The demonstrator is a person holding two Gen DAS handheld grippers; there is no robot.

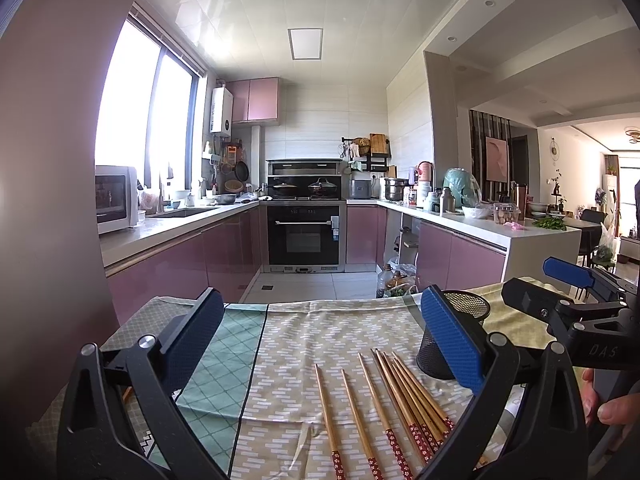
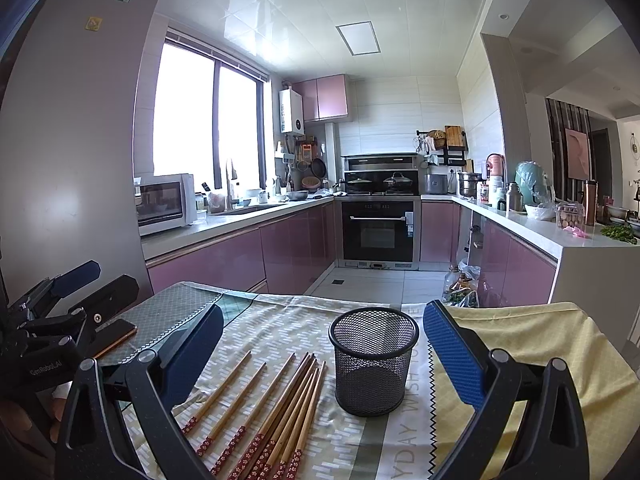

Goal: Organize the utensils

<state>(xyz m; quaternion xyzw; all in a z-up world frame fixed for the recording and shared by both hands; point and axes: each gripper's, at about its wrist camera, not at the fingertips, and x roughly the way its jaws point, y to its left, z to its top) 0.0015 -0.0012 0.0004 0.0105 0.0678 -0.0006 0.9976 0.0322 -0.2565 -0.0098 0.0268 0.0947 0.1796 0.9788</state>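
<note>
Several wooden chopsticks (image 1: 384, 408) with red patterned ends lie fanned on a patterned tablecloth (image 1: 288, 344). A black mesh cup (image 2: 374, 360) stands upright and empty just right of the chopsticks (image 2: 276, 404). In the left wrist view the mesh cup (image 1: 464, 312) is partly hidden behind the right blue pad. My left gripper (image 1: 320, 320) hovers open above the cloth, nothing between its fingers. My right gripper (image 2: 320, 328) is open too, with the cup and chopsticks lying ahead between its fingers, untouched. Each gripper shows at the edge of the other's view.
A phone (image 2: 116, 338) lies on the cloth's left side, near the left gripper (image 2: 72, 300). A yellow cloth (image 2: 532, 344) covers the table's right part. Beyond the table's far edge are a kitchen floor, pink cabinets (image 1: 224, 256) and an oven (image 1: 304, 236).
</note>
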